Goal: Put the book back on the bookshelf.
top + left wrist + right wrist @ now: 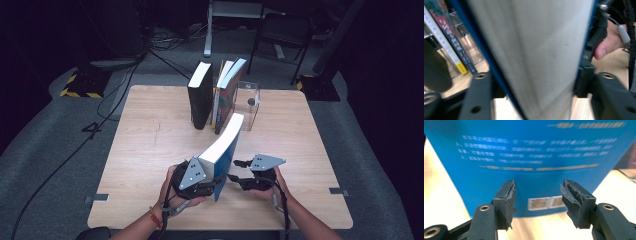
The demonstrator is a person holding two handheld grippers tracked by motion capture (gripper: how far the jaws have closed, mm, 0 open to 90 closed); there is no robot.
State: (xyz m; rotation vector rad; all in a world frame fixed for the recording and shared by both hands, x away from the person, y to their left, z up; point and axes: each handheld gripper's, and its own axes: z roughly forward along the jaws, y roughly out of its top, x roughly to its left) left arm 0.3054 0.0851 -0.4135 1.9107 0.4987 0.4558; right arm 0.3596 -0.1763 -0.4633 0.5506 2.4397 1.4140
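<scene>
I have the blue book [223,150] standing on edge near my side of the counter [145,150], tilted so its page block faces up and left in the high view. My left gripper [212,182] is clamped across its thickness near the lower end: in the left gripper view the pale pages [534,57] run up between the two jaws, with the blue covers against the pads on both sides. My left hand [172,192] wraps the gripper body from below.

My right gripper [235,170] sits just to the right of the book, its jaws apart and pointed at the back cover. In the right gripper view the cover with its white print and barcode [541,203] lies just past the fingertips [507,200], and nothing is between them; whether they touch the cover I cannot tell.

Farther back, a black book [200,95] and two thinner books [227,92] stand upright against a clear stand [250,100], well apart from the blue book.
</scene>
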